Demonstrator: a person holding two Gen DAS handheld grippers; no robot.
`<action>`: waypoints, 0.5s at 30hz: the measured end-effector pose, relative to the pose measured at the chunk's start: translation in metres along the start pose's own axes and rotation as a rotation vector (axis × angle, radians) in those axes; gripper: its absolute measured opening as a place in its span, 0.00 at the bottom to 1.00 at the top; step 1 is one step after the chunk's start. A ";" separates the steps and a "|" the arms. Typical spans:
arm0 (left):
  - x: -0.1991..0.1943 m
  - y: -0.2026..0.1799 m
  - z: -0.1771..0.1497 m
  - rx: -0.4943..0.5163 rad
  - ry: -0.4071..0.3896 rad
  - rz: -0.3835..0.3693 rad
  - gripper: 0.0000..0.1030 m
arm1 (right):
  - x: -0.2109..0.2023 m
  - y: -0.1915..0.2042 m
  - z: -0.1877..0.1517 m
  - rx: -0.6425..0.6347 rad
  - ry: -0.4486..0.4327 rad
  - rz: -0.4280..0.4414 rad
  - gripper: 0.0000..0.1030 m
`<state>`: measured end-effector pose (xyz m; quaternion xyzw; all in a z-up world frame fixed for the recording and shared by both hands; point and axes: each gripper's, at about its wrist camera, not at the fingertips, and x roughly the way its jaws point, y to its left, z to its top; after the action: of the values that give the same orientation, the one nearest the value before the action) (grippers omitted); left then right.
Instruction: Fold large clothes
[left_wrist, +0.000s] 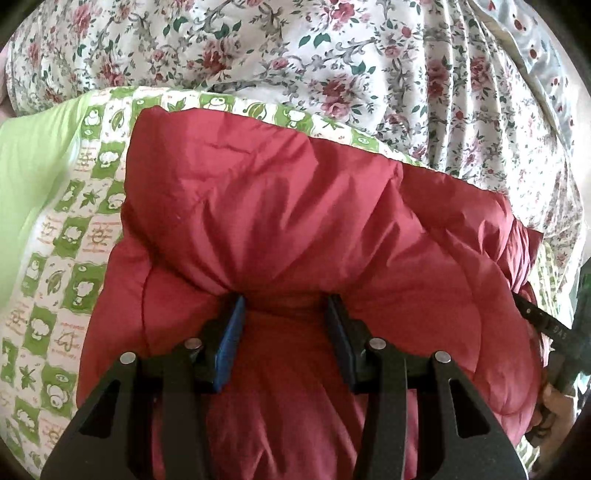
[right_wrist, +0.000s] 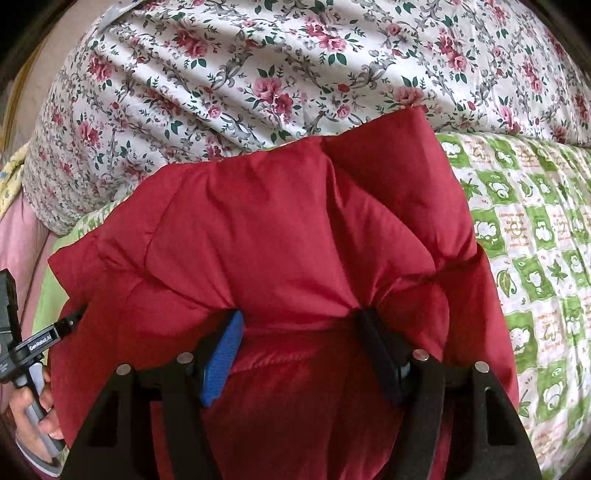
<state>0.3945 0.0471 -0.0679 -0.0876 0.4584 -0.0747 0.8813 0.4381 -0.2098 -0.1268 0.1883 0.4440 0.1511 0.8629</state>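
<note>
With my left hand-held gripper (left_wrist: 284, 314) and right hand-held gripper (right_wrist: 299, 328) each pinching a thick bunch of the red padded jacket (right_wrist: 280, 229) over the green patterned quilt (right_wrist: 535, 240) on the bed, I should lower both evenly, keeping the fold's edge square.

Both tongs point steeply downward, side by side. The left tongs (left_wrist: 284, 314) pinch a bunched fold of the red padded jacket (left_wrist: 258, 206) between their pads. The right tongs (right_wrist: 301, 328) stand wider, also gripping gathered red fabric. A hand (right_wrist: 35, 413) wraps the left tool's grey handle; fingers (left_wrist: 550, 406) hold the right one.
</note>
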 end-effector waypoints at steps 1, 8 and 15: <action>-0.001 0.000 0.000 0.002 0.002 0.002 0.43 | 0.000 -0.001 -0.001 0.001 -0.002 0.003 0.66; -0.045 0.005 -0.017 -0.023 -0.055 -0.042 0.43 | 0.002 -0.001 0.000 0.005 -0.014 0.016 0.66; -0.024 0.006 -0.026 0.033 -0.052 0.018 0.43 | -0.002 0.001 -0.001 0.016 -0.024 0.006 0.66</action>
<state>0.3599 0.0562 -0.0652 -0.0708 0.4346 -0.0719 0.8950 0.4358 -0.2100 -0.1257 0.1982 0.4343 0.1478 0.8662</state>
